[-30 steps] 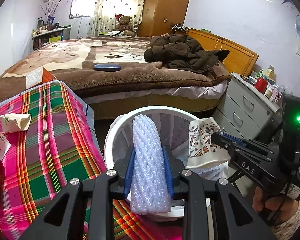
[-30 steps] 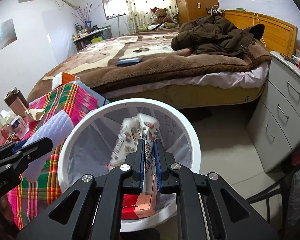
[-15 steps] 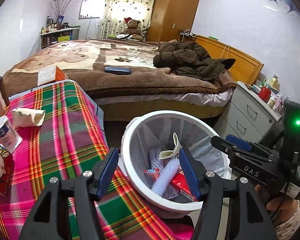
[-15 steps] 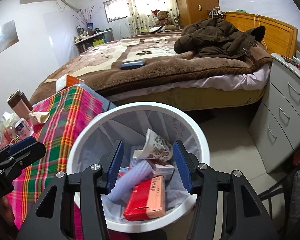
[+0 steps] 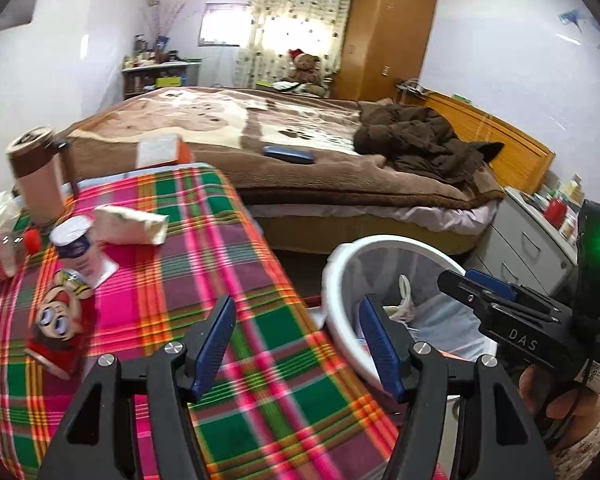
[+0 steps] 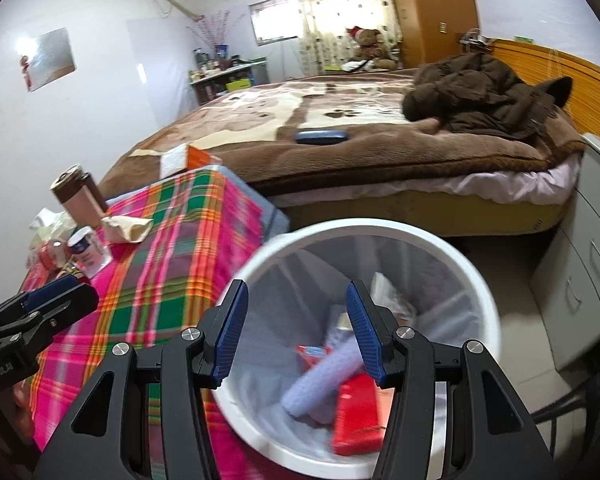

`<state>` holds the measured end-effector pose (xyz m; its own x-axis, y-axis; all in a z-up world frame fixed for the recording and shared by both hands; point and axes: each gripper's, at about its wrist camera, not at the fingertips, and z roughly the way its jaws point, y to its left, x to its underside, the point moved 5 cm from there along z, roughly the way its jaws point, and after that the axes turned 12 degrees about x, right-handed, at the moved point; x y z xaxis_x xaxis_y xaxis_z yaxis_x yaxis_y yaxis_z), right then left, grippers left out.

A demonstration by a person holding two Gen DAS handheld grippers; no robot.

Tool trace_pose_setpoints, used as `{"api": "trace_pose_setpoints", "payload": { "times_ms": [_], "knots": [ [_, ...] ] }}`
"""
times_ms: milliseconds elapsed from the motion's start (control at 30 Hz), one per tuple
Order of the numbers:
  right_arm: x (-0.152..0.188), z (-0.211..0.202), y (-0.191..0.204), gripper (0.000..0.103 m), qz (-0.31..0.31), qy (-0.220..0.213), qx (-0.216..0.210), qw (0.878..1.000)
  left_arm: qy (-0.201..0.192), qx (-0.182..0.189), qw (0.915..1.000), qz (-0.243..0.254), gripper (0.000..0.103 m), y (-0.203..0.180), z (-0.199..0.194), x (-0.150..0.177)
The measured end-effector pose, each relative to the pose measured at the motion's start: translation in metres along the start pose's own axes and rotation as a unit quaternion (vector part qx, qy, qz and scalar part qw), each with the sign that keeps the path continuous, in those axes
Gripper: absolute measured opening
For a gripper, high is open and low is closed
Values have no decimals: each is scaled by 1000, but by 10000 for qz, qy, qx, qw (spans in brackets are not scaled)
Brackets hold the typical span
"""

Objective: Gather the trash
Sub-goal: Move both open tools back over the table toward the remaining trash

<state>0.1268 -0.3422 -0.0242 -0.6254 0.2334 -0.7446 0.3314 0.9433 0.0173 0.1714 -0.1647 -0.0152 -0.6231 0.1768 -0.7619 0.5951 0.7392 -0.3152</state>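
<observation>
The left gripper [image 5: 296, 344] is hanging half open and empty, angled down over the plaid cloth [image 5: 204, 264] beside the white bin [image 6: 476, 280]. The right gripper [image 6: 298, 328] is gaping empty above the bin, where the foam roll [image 6: 324, 380] and red packet [image 6: 356, 416] are lying.

A table under a plaid cloth [image 5: 204, 280] carries, toward ten o'clock in the left wrist view, a crumpled paper wrapper [image 5: 132, 225], a small white bottle [image 5: 79, 249], a brown tumbler [image 5: 40, 176] and a red cartoon carton [image 5: 60, 330]. At four o'clock a white bin [image 6: 476, 280] stands on the floor [image 6: 516, 256].
</observation>
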Motion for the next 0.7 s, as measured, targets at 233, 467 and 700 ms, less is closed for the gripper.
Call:
{"api": "trace_pose_setpoints", "payload": {
  "times_ms": [233, 467, 700],
  "knots": [
    [-7, 5, 40, 53, -291, -51, -361, 9989, -184, -412, 9986, -286, 66, 45, -23, 0],
    [-16, 16, 83, 53, -706, -58, -703, 9950, -281, -808, 9948, -545, 67, 89, -43, 0],
    [-29, 32, 129, 53, -1244, -75, -1063, 9865, -228, -1187, 9900, -731, 70, 129, -52, 5]
  ]
}}
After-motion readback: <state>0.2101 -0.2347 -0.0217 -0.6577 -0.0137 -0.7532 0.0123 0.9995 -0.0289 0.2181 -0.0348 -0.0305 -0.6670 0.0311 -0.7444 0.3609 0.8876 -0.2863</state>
